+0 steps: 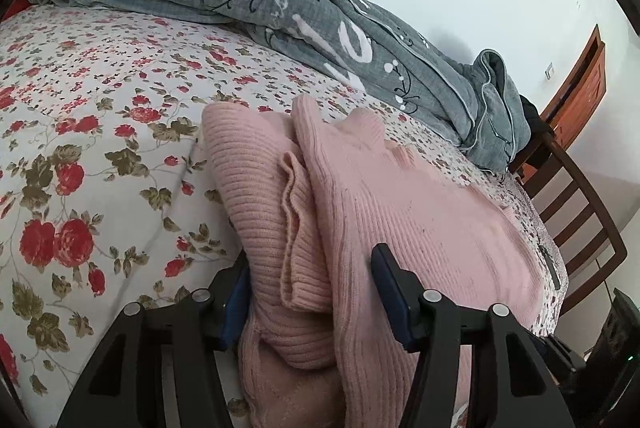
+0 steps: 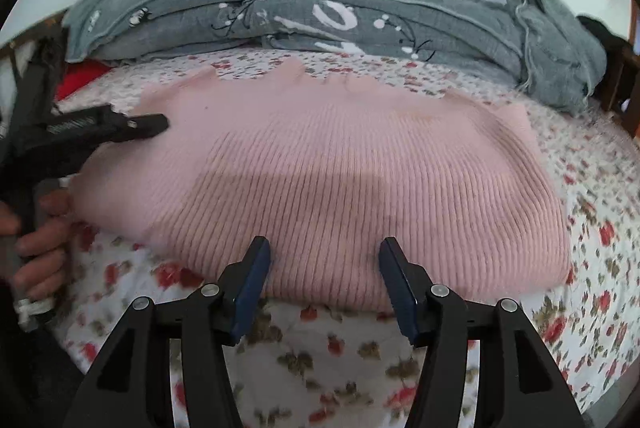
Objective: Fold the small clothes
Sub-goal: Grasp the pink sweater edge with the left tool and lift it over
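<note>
A pink ribbed knit sweater [image 2: 320,179] lies folded on the floral bedsheet [image 2: 320,360]. In the left wrist view the sweater [image 1: 400,207] shows stacked layers with a cuff fold on top. My left gripper [image 1: 310,276] is open, its jaws straddling the sweater's left edge, fabric between them. It also shows in the right wrist view [image 2: 148,125] at the sweater's left side, held by a hand. My right gripper [image 2: 324,260] is open and empty, its fingertips at the sweater's near edge.
A rumpled grey quilt [image 2: 340,15] lies along the back of the bed. A wooden chair [image 1: 576,211] stands past the bed's right edge, with a wooden door [image 1: 580,95] behind. Bare floral sheet [image 1: 80,147] spreads left of the sweater.
</note>
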Tool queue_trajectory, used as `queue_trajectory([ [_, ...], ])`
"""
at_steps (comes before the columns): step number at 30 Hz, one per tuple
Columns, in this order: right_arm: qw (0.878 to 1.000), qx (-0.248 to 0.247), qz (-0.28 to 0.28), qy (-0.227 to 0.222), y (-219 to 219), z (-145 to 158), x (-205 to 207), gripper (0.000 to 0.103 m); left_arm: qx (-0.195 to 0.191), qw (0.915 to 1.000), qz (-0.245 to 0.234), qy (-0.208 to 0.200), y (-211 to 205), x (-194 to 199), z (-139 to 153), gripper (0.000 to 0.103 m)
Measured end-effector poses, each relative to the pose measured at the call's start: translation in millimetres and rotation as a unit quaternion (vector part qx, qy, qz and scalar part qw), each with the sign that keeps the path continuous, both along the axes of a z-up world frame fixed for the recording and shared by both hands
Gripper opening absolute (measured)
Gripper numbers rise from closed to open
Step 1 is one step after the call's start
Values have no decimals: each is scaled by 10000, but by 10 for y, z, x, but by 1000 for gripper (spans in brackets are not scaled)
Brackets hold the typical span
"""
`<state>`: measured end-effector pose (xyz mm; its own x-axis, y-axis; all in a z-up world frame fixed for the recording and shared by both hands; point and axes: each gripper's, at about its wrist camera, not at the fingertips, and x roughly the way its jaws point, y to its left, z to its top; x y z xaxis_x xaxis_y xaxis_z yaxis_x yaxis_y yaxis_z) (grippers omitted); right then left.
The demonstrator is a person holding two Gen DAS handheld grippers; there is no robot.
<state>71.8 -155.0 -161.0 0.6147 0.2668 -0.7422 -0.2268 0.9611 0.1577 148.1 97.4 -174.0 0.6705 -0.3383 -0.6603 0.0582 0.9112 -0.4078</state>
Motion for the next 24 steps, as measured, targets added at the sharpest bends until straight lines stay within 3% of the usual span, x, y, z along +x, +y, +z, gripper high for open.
queue_trajectory([
  [2,9996,227,126,116,-123,34,-68,56,-127,9999,80,71,45,6,1,39],
  [4,9987,457,181,133,-300,73,-150,56,-536,9979,249,263,143,17,13,30],
  [7,9967,801,44,153,-591,89,-200,56,-862,9939,435,536,182,49,101,24],
  [13,9907,1313,-327,164,-1105,136,-201,56,-47,9980,430,450,-262,107,709,23],
  [19,9914,1134,-634,-132,-1532,290,-228,56,180,9995,151,233,-913,166,1205,23],
  [24,9901,1073,-872,-246,-1901,346,-275,56,323,9992,-87,228,-1567,235,1334,23],
])
